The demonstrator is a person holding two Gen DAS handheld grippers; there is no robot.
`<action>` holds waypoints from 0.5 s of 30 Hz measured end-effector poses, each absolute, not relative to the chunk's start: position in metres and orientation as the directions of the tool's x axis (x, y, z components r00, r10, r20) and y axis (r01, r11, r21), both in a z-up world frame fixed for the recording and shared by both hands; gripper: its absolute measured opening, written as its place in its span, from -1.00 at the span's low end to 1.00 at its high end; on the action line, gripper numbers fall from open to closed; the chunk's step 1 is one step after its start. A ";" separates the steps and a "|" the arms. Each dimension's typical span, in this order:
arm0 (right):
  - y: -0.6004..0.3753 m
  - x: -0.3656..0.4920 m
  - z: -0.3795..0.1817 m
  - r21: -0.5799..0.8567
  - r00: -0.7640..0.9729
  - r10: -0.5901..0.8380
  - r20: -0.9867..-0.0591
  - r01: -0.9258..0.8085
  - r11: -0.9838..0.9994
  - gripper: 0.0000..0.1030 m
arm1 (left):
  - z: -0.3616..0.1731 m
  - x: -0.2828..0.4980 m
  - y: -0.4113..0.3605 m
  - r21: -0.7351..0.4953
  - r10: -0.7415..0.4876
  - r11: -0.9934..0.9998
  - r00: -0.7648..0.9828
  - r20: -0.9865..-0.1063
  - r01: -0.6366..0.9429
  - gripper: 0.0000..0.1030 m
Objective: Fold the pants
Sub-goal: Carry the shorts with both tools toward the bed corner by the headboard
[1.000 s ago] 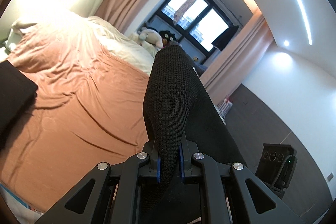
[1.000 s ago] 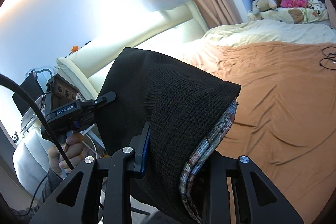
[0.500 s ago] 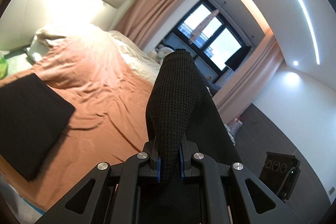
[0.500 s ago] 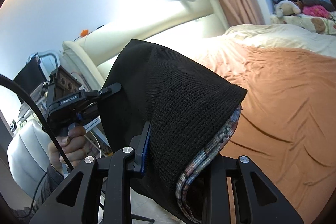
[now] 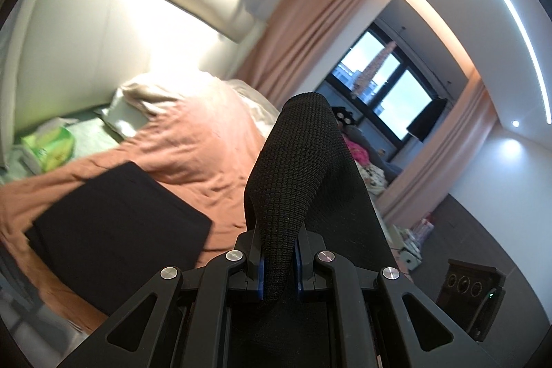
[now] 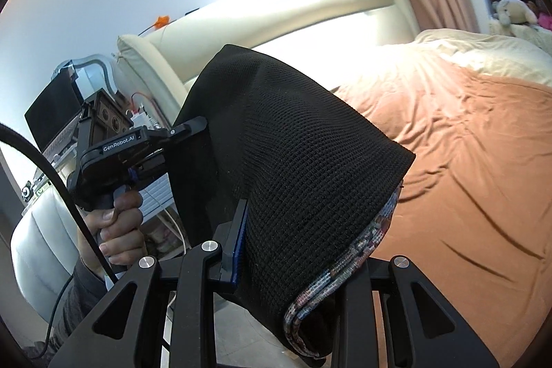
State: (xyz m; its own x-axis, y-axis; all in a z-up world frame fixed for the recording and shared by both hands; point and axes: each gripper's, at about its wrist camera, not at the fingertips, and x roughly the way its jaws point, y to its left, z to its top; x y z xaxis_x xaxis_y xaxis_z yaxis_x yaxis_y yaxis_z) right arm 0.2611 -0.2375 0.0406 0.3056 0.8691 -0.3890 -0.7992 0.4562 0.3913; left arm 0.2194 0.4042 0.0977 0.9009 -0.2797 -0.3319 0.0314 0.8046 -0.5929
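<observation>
Pants (image 5: 293,175) pinched in both tools, folded black stack (image 5: 114,230) now nearer.

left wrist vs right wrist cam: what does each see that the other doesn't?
Left wrist only: a folded black garment lying on the bed, a green packet by the headboard, the window, and the ceiling light strip.

Right wrist only: the person's hand gripping the left gripper's handle, a dark screen behind it, and the multicoloured inner lining of the pants.

Both: the black knit pants held off the bed, the left gripper and the right gripper each clamped on them, and the orange sheet.
</observation>
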 end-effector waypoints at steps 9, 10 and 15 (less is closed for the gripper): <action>-0.191 0.266 0.040 0.374 0.244 0.876 -0.416 -0.832 0.410 -0.52 | 0.088 0.219 0.466 -0.557 -0.176 0.828 0.912 -0.370 -0.066 -0.76; -0.187 0.267 0.040 0.369 0.240 0.876 -0.419 -0.836 0.406 -0.52 | 0.087 0.221 0.471 -0.559 -0.172 0.826 0.913 -0.370 -0.070 -0.76; -0.167 0.272 0.034 0.346 0.220 0.871 -0.439 -0.853 0.390 -0.52 | 0.072 0.237 0.500 -0.527 -0.116 0.839 0.900 -0.421 -0.138 -0.76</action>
State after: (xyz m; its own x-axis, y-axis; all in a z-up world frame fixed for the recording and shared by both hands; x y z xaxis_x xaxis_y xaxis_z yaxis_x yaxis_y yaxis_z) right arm 0.2716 -0.1672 0.0341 0.2201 0.8714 -0.4385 -0.8533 0.3898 0.3463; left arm 0.2366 0.5005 0.0721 0.8998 -0.1160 -0.4206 -0.1379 0.8389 -0.5265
